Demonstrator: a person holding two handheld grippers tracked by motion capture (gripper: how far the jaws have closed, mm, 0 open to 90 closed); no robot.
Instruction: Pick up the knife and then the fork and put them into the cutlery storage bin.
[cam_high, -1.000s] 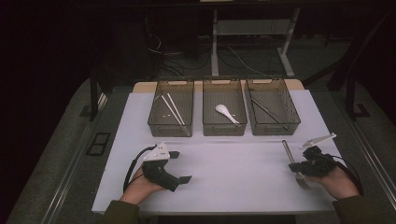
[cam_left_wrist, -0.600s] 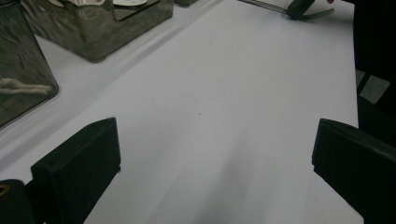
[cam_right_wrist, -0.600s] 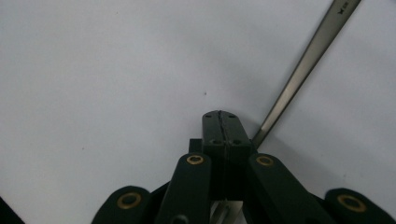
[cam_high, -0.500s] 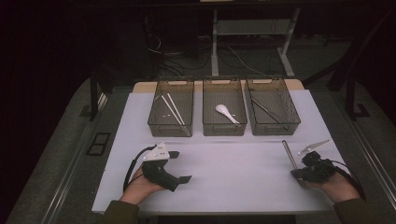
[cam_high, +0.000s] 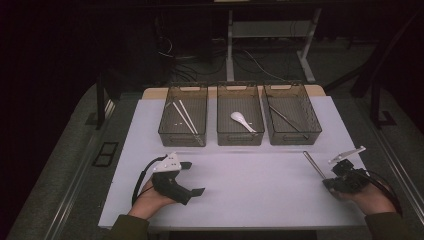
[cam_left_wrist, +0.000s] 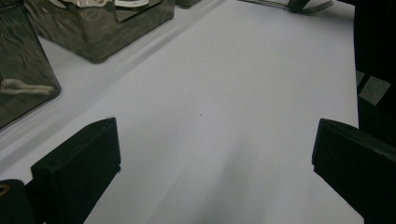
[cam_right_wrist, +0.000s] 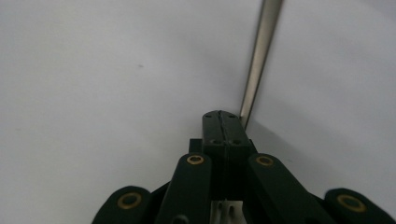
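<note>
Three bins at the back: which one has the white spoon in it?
The middle bin. A white spoon lies on its floor. The left bin holds pale chopsticks, and the right bin holds a dark slim utensil.

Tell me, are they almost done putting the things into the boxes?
Partly, it seems. Already in: chopsticks in the left bin, a white spoon in the middle bin, a dark utensil in the right bin. In hand: the right gripper is shut beside the end of a metal rod lying on the table. Left: binning it. The left gripper rests open.
</note>
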